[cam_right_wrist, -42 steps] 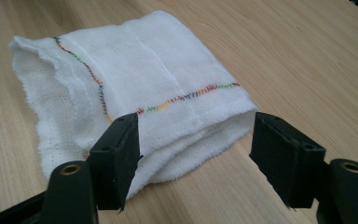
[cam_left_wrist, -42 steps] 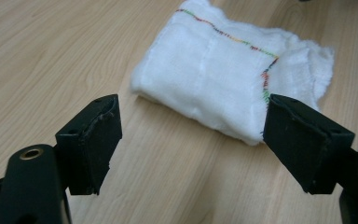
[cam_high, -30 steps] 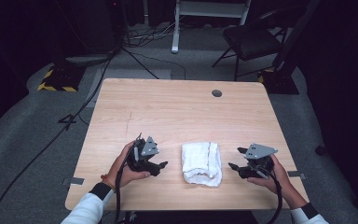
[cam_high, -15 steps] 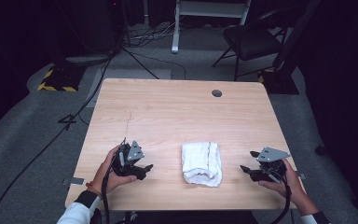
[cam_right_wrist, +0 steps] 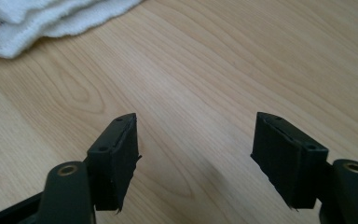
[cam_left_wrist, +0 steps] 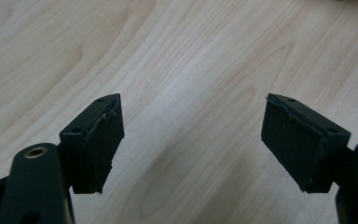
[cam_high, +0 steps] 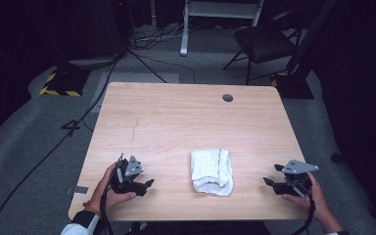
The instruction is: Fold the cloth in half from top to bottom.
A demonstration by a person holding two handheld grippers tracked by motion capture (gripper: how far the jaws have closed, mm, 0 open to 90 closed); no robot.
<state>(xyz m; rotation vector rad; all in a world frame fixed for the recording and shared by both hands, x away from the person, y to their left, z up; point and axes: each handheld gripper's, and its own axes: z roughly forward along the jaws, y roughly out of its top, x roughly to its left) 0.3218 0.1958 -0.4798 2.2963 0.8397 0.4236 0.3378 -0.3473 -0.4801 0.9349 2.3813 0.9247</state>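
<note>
A folded white towel (cam_high: pixel 211 171) lies on the wooden table (cam_high: pixel 186 117) near its front edge, between my two hands. My left gripper (cam_high: pixel 147 184) rests low over the table to the towel's left, pointing right, jaws open and empty (cam_left_wrist: pixel 191 140). My right gripper (cam_high: pixel 270 176) sits near the table's right front corner, pointing left at the towel, jaws open with nothing between them (cam_right_wrist: pixel 193 158). In the right gripper view the towel's edge (cam_right_wrist: pixel 42 18) shows at the upper left, a short way ahead of the jaws.
A small dark round grommet (cam_high: pixel 227 98) sits near the table's far edge. Behind the table stand a black chair (cam_high: pixel 269 44) and a white stand (cam_high: pixel 220 14), with cables on the grey floor (cam_high: pixel 44 147) at left.
Both hands have drawn apart from the towel and sunk toward the table's front edge: the left gripper went left, the right gripper went right. The towel stayed put.
</note>
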